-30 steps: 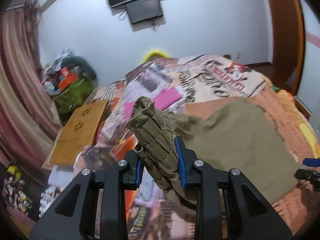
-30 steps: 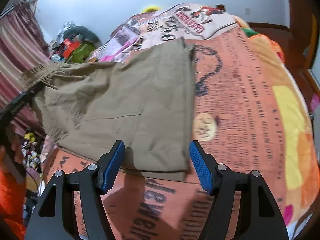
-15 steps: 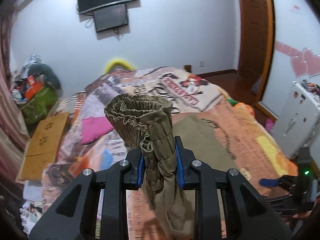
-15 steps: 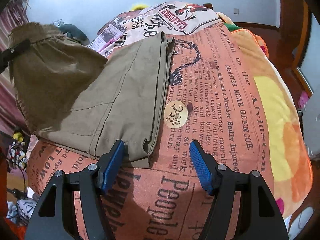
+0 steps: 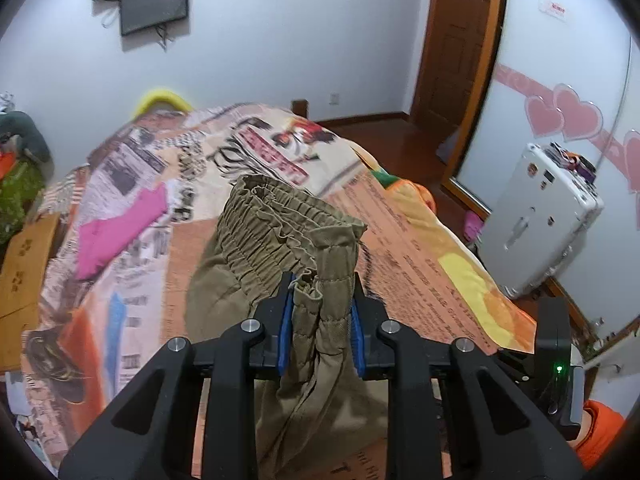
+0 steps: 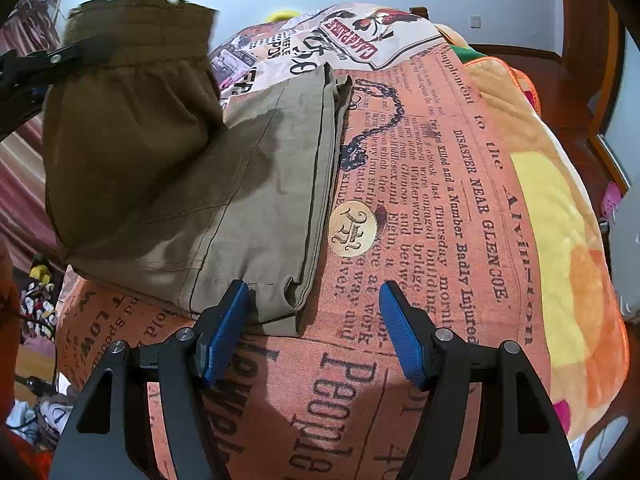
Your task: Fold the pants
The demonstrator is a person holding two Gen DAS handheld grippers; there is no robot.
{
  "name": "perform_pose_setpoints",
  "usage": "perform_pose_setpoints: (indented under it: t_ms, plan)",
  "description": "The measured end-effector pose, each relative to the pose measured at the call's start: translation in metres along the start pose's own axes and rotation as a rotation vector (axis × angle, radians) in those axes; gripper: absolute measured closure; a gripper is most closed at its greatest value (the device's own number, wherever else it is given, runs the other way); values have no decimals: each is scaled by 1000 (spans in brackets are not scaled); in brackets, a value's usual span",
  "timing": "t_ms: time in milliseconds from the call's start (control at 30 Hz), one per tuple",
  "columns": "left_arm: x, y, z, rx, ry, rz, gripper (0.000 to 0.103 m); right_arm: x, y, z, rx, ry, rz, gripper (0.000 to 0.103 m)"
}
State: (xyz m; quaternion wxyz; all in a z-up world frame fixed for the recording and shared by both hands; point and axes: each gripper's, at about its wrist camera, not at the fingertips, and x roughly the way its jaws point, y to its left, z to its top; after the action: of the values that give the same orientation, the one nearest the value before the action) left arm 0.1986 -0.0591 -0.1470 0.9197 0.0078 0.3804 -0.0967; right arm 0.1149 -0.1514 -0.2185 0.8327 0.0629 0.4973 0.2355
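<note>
Olive-tan pants lie on the bed, legs stacked, hems near the bed's front edge. My left gripper is shut on the elastic waistband and holds it lifted above the legs; in the right wrist view the raised waistband hangs at upper left over the lower part. My right gripper is open and empty, just in front of the leg hems, its left finger against the fabric edge.
The bed has a newspaper-print blanket. A pink cloth lies at its far left. A white suitcase stands right of the bed, and a wooden door behind. Clutter lies on the floor at left.
My left gripper has carried the waistband up and over toward the leg hems, doubling the pants. My right gripper stayed open near the hems.
</note>
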Motion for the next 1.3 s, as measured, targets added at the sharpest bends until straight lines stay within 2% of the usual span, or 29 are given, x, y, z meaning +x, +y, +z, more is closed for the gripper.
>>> perform_pose_setpoints:
  t_ms: [233,567,733,900,1000,1100,1267,1300]
  plan:
    - [41,-16,-11,9,128,-105,79,1,0,0,2,0,5,39]
    - [71,-36,-34,57,257,-137,78,1,-1,0,7,-3,2,39]
    - [65,-39,-35,65,280,-184,65,-2,-2,-1,11,-4,-5,39]
    - [50,-32,-35,31,273,-211,65,-3,-1,0,15,-2,-16,39]
    - [36,-22,-35,5,249,-227,58,-4,0,1,19,1,-24,39]
    - [25,-8,-39,-8,213,-186,48,-6,0,1,20,0,-33,39]
    - [37,20,-60,-1,257,-22,47,-16,1,5,9,-35,-55,39]
    - [40,24,-65,-3,273,-13,47,-19,1,6,6,-48,-63,39]
